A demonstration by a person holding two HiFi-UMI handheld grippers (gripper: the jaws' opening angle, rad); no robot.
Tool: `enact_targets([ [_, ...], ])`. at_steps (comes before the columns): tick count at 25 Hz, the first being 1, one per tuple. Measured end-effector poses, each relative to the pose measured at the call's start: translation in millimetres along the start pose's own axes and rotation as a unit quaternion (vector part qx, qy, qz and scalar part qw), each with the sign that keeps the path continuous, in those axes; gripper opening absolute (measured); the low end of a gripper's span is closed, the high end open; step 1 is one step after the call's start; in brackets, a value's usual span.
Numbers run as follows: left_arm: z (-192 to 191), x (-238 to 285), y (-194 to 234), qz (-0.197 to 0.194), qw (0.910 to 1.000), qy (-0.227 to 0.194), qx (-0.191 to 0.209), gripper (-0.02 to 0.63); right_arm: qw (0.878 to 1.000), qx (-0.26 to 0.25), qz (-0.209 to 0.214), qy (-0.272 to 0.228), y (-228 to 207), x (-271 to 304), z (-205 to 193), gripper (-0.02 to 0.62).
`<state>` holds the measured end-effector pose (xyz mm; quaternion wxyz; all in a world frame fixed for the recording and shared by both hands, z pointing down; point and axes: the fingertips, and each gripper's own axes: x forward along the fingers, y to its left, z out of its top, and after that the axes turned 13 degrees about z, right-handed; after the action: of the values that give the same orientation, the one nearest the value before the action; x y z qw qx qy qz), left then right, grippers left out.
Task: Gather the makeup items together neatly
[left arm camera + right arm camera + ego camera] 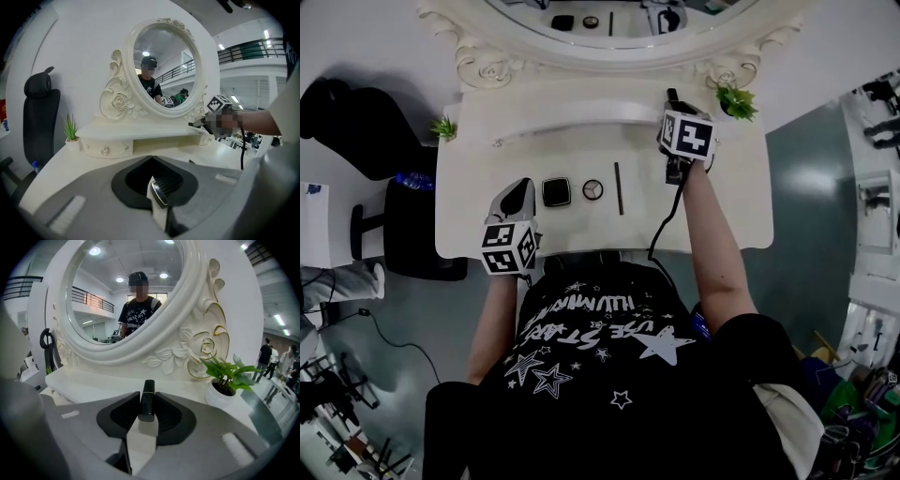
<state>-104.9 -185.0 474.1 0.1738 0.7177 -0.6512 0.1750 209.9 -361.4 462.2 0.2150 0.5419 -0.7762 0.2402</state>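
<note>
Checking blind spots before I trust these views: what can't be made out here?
- Head view: the black tube held by the right gripper is mostly hidden under its marker cube.
- Right gripper view: whether that tube is lipstick or something else cannot be told.
- Left gripper view: the square compact and round compact are hidden behind the body of the left gripper.
</note>
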Motion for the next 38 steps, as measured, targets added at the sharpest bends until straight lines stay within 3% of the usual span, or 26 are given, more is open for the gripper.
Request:
enact_targets([
  [13, -0.4, -2.7, 3.1, -0.053, 0.9984, -0.001, 0.018, 0.000, 0.999, 0.008, 0.003, -0.044, 40.8, -48.5, -26.2, 0.129],
  [26, -16.8, -7.9, -2.8, -0.102, 0.9937, 0.020, 0.041, 0.000, 1.000, 0.026, -0.001, -0.007, 77.6, -65.5, -114.0, 0.129],
  [38, -33.2, -13.6, 2.3, -0.120, 0.9905, 0.041, 0.053, 0.000, 0.998, 0.032, 0.015, 0.045, 97.5, -50.5, -170.1, 0.129],
])
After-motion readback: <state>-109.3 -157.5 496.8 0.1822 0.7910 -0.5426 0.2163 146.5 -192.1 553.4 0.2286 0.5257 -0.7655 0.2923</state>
